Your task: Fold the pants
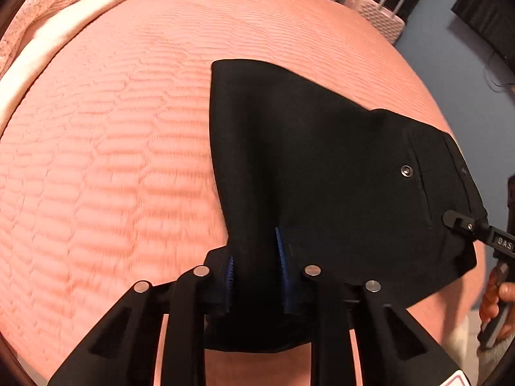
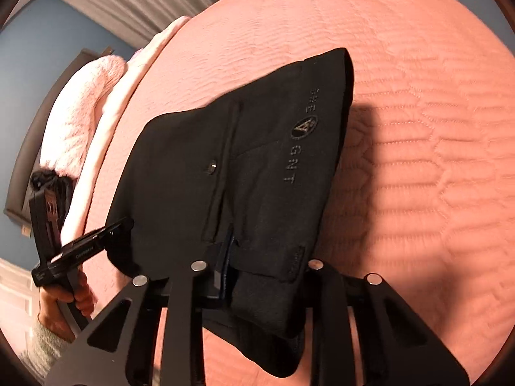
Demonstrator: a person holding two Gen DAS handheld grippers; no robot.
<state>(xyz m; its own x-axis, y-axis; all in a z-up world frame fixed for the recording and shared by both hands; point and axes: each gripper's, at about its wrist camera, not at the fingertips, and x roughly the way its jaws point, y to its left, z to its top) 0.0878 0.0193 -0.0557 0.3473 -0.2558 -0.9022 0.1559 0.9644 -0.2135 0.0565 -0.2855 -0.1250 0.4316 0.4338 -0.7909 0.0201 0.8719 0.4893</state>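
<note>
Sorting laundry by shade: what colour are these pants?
Black pants, clearest in the right wrist view.

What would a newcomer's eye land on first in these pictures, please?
The black pants, lifted off the salmon-pink quilted bedspread, dominate both views. The left hand-held gripper pinches one edge, and the right hand-held gripper clamps the waistband end. A pink suitcase stands beyond the bed.
</note>
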